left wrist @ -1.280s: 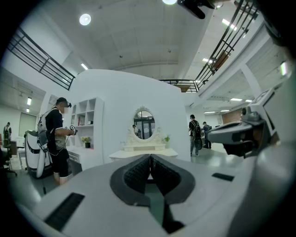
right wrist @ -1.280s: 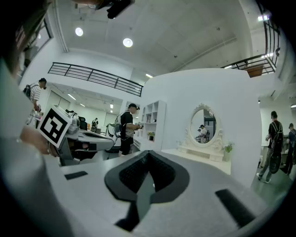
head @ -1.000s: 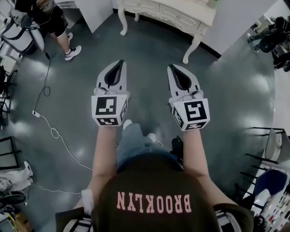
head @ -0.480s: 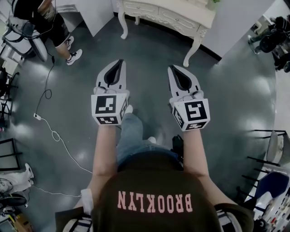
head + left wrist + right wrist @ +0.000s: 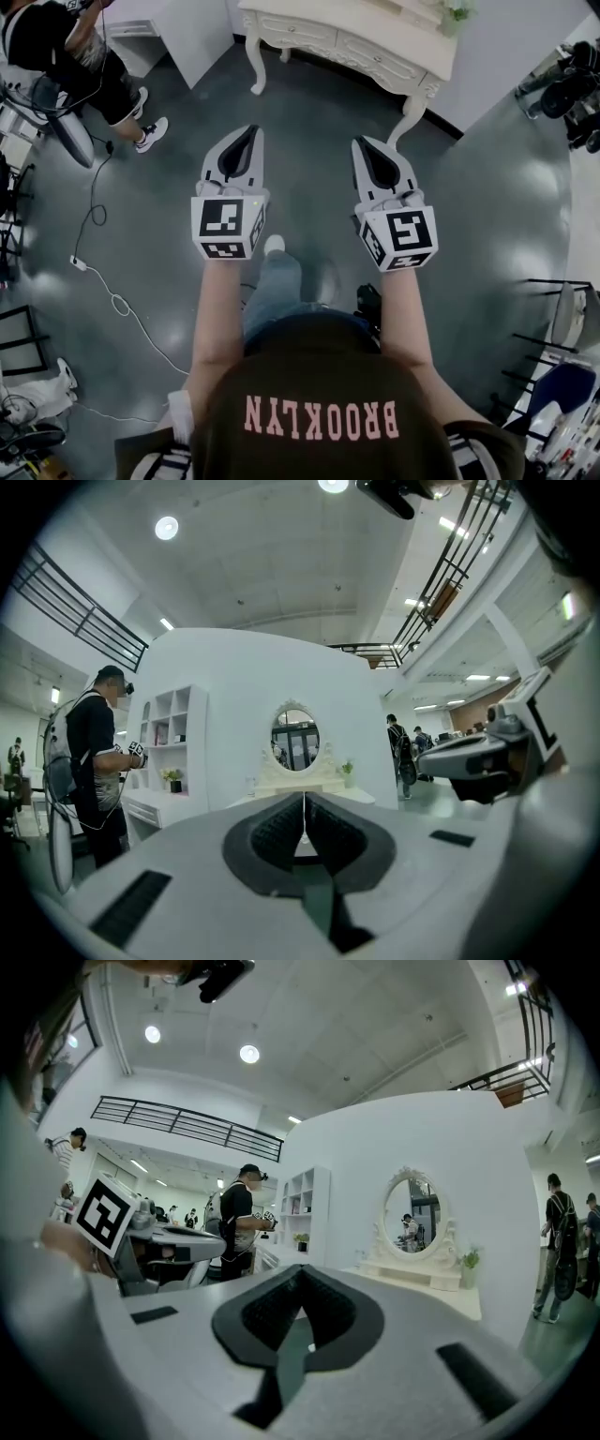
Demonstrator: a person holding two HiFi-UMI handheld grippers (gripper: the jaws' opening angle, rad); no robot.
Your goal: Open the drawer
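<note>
— Left gripper: what is it doing?
— It is clenched on nothing. In the left gripper view its dark pads meet along a thin seam with only air ahead. It is held level over the grey floor and points to twelve o'clock.
— What lies off to its left?
— At ten o'clock a person in black stands beside a chair. A white cable snakes over the floor at eight o'clock. At eleven o'clock there is a white cabinet.
— And the drawer?
— Between twelve and one o'clock, well apart from both grippers, a cream dressing table stands on curved legs. The drawer sits in its front, pushed in flush, with a second drawer front beside it on the eleven o'clock side. An oval mirror stands on the tabletop, and a small plant is at the table's right end.
— Right gripper?
— That one is pressed together too, and empty. The right gripper view shows its pads touching, with the mirror at two o'clock. The two grippers are side by side, apart from each other.
</note>
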